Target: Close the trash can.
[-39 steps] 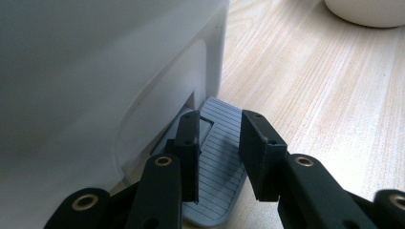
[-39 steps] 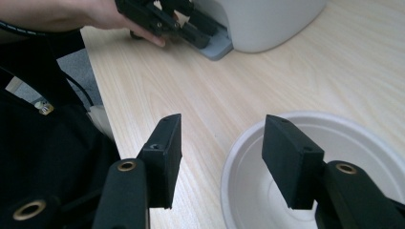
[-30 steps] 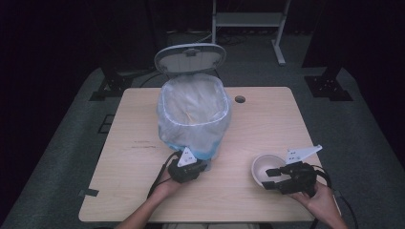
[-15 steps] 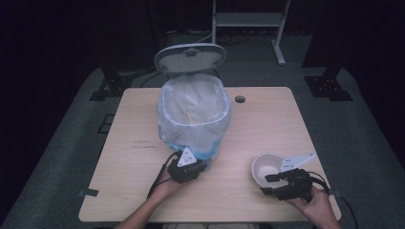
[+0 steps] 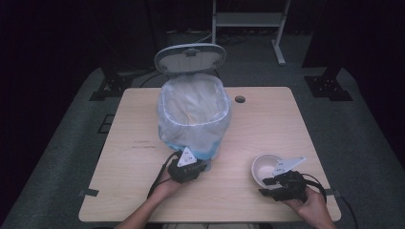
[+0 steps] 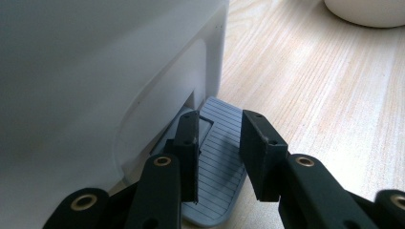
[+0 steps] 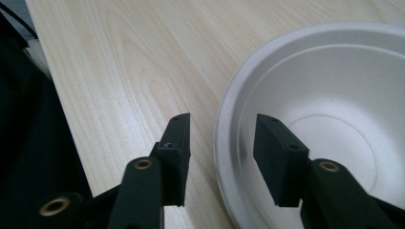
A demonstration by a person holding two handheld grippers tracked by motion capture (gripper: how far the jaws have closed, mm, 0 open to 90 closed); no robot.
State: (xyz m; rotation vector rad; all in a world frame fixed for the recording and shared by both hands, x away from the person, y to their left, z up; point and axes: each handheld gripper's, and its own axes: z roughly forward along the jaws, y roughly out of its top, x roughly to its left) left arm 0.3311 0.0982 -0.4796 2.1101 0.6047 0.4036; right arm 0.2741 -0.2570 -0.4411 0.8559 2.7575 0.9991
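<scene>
Bowl [image 7: 329,129] rim between right gripper [image 7: 220,143] parted jaws, untouched.

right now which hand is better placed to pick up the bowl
Right. The right gripper is open with its jaws straddling the bowl rim, one jaw outside and one inside. The left gripper is over the bin pedal, away from the bowl.

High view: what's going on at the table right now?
A person works two grippers at the table. The left gripper sits open over the grey pedal at the foot of the bag-lined bin, whose lid stands open. The right gripper is open astride the near rim of the empty white bowl, one jaw inside and one outside, not yet closed.
</scene>
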